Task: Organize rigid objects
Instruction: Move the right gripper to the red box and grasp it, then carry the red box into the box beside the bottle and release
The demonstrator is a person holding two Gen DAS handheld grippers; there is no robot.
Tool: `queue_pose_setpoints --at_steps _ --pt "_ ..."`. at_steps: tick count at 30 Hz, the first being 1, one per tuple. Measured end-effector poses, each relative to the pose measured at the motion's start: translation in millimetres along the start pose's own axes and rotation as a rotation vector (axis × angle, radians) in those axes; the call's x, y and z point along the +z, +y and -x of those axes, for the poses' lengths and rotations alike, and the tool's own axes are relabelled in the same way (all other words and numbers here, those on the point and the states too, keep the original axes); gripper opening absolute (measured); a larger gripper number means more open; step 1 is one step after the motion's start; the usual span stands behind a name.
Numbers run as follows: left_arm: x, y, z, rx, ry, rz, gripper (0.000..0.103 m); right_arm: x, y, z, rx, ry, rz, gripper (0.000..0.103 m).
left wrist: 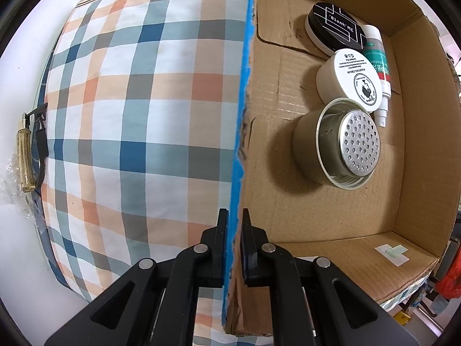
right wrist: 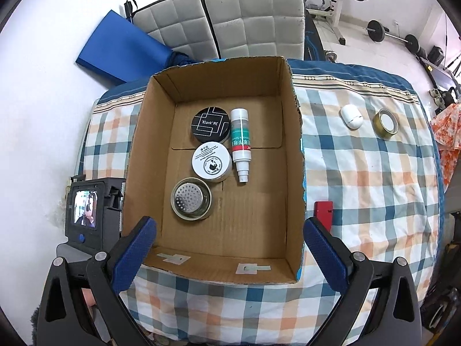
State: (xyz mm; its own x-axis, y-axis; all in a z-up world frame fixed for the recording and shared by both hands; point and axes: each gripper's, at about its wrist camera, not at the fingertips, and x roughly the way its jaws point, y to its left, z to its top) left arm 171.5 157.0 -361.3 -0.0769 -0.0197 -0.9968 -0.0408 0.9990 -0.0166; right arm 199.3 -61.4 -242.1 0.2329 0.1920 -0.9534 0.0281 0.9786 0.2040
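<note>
Left tool (left wrist: pixel 233 245) clamped shut, right tool (right wrist: pixel 227 242) spread wide.

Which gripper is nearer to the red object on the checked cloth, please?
Right. The right gripper hangs open above the box, one finger beside the red object; the left gripper clamps the box's opposite wall.

Centre frame, the open cardboard box (right wrist: pixel 294 155) holds a black tin (right wrist: pixel 211 128), white jar (right wrist: pixel 211 161), perforated metal cup (right wrist: pixel 190 198) and a spray bottle (right wrist: pixel 241 144) lying flat. Right: white case (right wrist: pixel 351 117), gold tape roll (right wrist: pixel 386 123), red block (right wrist: pixel 323 212).
</note>
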Motion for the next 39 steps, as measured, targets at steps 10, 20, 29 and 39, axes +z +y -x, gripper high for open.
queue_pose_setpoints --at_steps 10,20,29,39 --pt "0.6 1.1 0.4 0.001 0.003 0.006 0.005 16.5 -93.4 -0.7 -0.007 -0.035 -0.218 0.103" --pt "0.6 2.3 0.8 0.005 0.004 0.008 0.005 -17.3 -197.7 -121.1 -0.037 0.220 -0.406 0.091" --pt "1.2 1.9 1.2 0.015 0.006 0.010 0.006 -27.2 -196.6 -181.3 -0.061 0.296 -0.392 0.070" --pt "0.6 0.6 -0.2 0.018 0.003 0.014 0.006 -30.0 -183.4 -180.0 -0.181 0.304 -0.308 0.037"
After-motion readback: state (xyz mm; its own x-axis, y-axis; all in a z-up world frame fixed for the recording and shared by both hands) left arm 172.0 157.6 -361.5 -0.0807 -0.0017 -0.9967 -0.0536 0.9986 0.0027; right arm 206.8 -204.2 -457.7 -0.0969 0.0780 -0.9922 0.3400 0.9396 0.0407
